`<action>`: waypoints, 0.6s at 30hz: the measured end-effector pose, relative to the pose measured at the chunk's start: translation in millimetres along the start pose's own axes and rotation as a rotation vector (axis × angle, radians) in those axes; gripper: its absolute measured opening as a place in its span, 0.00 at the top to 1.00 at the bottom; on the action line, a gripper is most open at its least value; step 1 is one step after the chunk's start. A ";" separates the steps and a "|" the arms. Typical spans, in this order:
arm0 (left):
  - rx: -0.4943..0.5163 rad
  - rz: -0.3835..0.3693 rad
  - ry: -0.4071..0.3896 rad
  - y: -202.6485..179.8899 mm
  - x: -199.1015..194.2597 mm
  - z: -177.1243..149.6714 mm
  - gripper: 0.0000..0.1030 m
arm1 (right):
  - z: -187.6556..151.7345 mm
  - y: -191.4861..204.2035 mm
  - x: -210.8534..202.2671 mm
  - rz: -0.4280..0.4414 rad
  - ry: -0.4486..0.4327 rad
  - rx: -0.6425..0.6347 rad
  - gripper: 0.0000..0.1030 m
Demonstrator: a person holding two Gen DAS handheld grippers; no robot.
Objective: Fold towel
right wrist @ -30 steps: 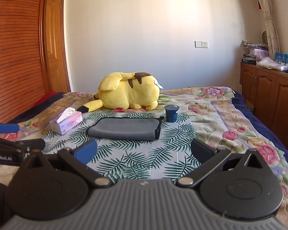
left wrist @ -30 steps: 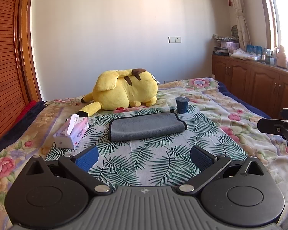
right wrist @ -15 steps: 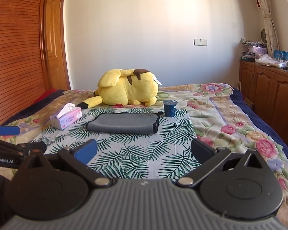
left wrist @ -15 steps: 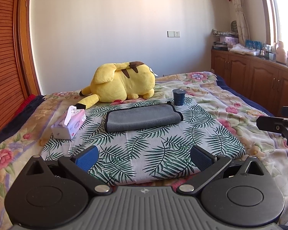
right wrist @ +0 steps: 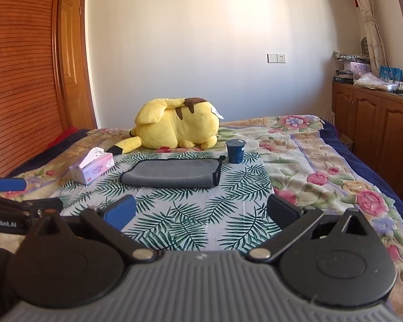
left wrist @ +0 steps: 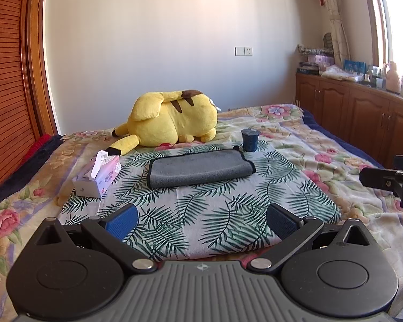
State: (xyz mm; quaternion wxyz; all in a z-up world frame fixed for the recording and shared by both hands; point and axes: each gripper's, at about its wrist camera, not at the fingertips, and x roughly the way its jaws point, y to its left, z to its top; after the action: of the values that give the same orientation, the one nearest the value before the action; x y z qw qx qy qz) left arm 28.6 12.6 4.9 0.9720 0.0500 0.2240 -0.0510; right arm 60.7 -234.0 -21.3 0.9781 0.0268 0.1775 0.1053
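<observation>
A grey towel (left wrist: 198, 168) with black trim lies folded on the palm-leaf cloth (left wrist: 201, 220) on the bed; it also shows in the right wrist view (right wrist: 172, 173). My left gripper (left wrist: 201, 221) is open and empty, well short of the towel, near the cloth's front edge. My right gripper (right wrist: 201, 212) is open and empty, also back from the towel. The right gripper's side shows at the right edge of the left wrist view (left wrist: 389, 179). The left gripper's side shows at the left edge of the right wrist view (right wrist: 13, 201).
A yellow plush toy (left wrist: 172, 119) lies behind the towel. A dark blue cup (left wrist: 250, 140) stands at the towel's far right corner. A pink tissue box (left wrist: 98, 174) sits left of the towel. Wooden cabinets (left wrist: 362, 118) line the right wall, a wooden headboard (right wrist: 18, 80) the left.
Both grippers have drawn back and tilted up; the towel and bed look farther and lower in view. The towel has not moved. Both grippers stay open.
</observation>
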 end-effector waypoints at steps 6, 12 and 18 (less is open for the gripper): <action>-0.006 0.003 -0.033 -0.8 -5.4 1.8 0.16 | 0.4 -1.1 -2.8 0.005 -0.024 0.006 0.00; 0.009 0.010 -0.063 -1.8 -10.3 3.7 0.16 | 1.8 -1.8 -5.6 -0.010 -0.047 -0.006 0.00; 0.009 0.015 -0.104 -2.9 -16.7 6.3 0.16 | 3.4 -2.8 -10.6 -0.020 -0.085 -0.012 0.00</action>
State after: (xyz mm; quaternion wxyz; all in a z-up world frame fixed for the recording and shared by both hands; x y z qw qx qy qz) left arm 16.1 10.3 17.7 0.9824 0.0533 0.1728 -0.0474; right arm 52.8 -239.0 -14.8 0.9859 0.0236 0.1352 0.0956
